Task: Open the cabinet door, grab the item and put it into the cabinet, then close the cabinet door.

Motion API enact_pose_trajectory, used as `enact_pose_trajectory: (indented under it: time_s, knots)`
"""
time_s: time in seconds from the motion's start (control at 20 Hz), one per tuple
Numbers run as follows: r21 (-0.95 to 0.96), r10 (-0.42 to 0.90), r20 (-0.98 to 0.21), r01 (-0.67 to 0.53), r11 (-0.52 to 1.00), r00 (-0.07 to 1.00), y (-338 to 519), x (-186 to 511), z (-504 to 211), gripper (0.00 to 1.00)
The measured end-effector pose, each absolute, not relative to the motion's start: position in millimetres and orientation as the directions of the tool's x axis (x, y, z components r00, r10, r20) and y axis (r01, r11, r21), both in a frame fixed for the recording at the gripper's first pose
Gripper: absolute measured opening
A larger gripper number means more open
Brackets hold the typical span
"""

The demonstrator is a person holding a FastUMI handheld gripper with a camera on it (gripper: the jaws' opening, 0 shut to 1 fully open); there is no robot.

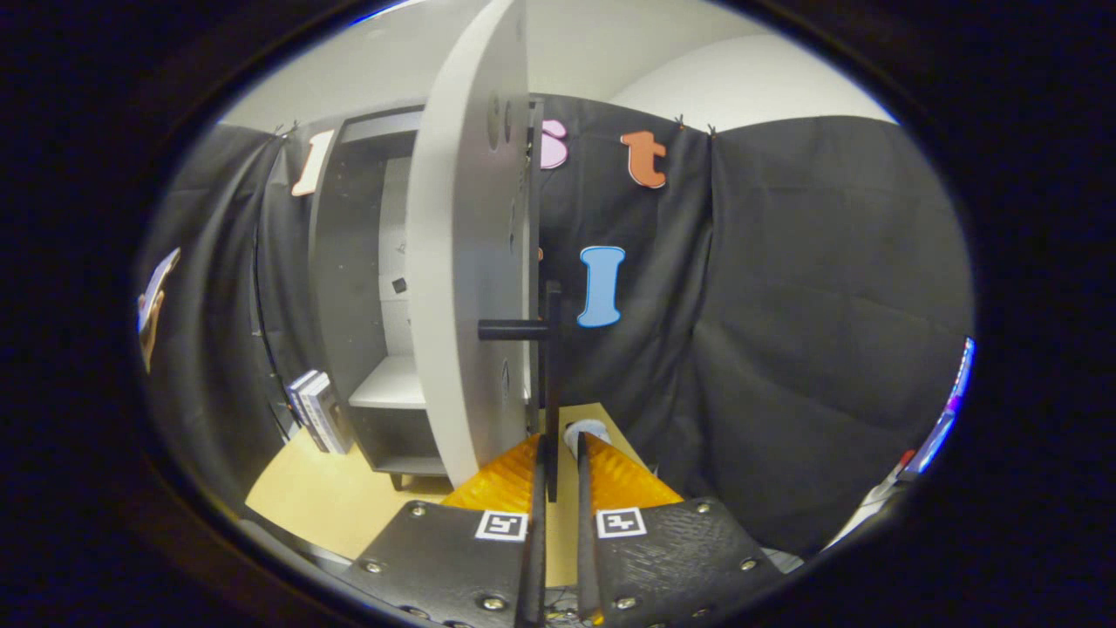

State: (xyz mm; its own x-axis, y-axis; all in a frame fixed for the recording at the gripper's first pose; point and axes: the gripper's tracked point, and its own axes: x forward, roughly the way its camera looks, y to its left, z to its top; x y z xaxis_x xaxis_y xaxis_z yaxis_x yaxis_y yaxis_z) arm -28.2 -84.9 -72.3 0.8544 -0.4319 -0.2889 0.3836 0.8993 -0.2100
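1. The gripper [558,453] has its fingers clenched on the lower end of the door handle [552,384].
2. Just ahead and left, the cabinet door [466,262] stands open.
3. Beyond, left of the fingers, boxed items [316,410] stand on the tabletop [331,501] beside the cabinet [366,288].

Cabinet [366,288] in front of you: dark grey, upright on wooden surface, pale shelf inside. Door [466,262] light grey, swung open, edge-on toward you. Black bar handle [551,384] vertical on door, lower end between your tongs [558,453], which sit nearly closed around it.
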Motion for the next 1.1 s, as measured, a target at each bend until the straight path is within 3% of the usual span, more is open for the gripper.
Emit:
enact_pose_trajectory:
  time_s: [0.5,0.95,1.1]
  knots:
    - [-0.218,-0.569,-0.247,0.527,0.821,0.785,-104.5,-45.3,-64.8,0.14]
    - [-0.191,-0.465,-0.213,0.43,0.882,0.859,-73.2,-26.8,-67.5,0.14]
    - [-0.196,-0.415,-0.271,0.372,0.907,0.869,-62.9,-19.8,-88.2,0.14]
